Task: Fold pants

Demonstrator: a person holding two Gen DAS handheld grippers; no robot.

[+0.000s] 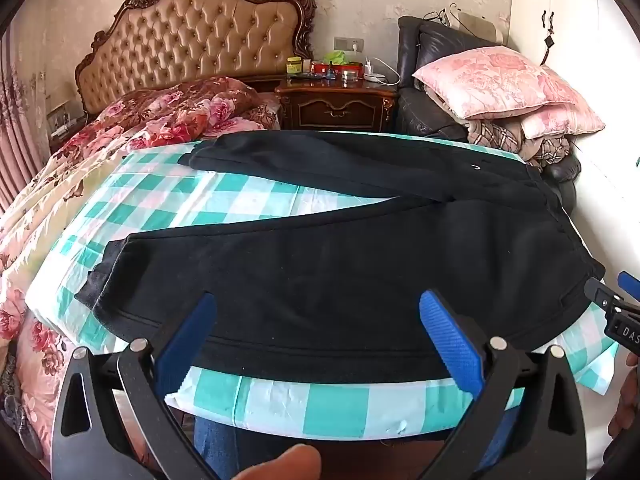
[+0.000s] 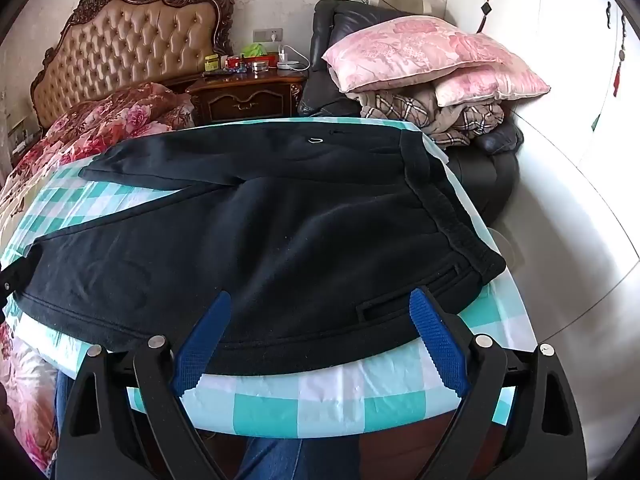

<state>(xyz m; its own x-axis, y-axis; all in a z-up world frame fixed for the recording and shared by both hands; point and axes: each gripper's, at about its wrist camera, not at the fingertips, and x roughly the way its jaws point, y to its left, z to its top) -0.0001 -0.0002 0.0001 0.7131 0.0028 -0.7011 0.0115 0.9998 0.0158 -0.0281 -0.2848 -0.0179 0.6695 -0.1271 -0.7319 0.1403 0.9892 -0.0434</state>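
Bedroom setting: a tufted headboard (image 1: 192, 40) and a wooden nightstand (image 1: 338, 104) stand at the back, with pink pillows (image 1: 496, 80) stacked on a dark armchair to the right. Nearer the cameras, a surface under a teal-and-white checked cloth (image 1: 312, 404) carries the black pants (image 1: 340, 264).

The pants lie flat and unfolded across the cloth. Their long axis runs side to side: the waistband (image 2: 452, 216) points right, and the two legs run away to the left, spread apart in a narrow V with checked cloth showing between them. The near leg lies along the front edge; the far leg lies toward the back.

Left hand-held gripper (image 1: 316, 332): jaws spread wide, nothing between them, hovering over the near leg and angled down. Right hand-held gripper (image 2: 320, 328): likewise spread and empty — poised over the hip area just beside the pocket slit (image 2: 404, 300).

Judgement: no fold is yet made; the step in hand is the approach for a first grasp. The next move likely calls for both grippers to pinch the near edge — one at the leg, one near the waistband — and carry it over onto the far leg, keeping the fabric taut.
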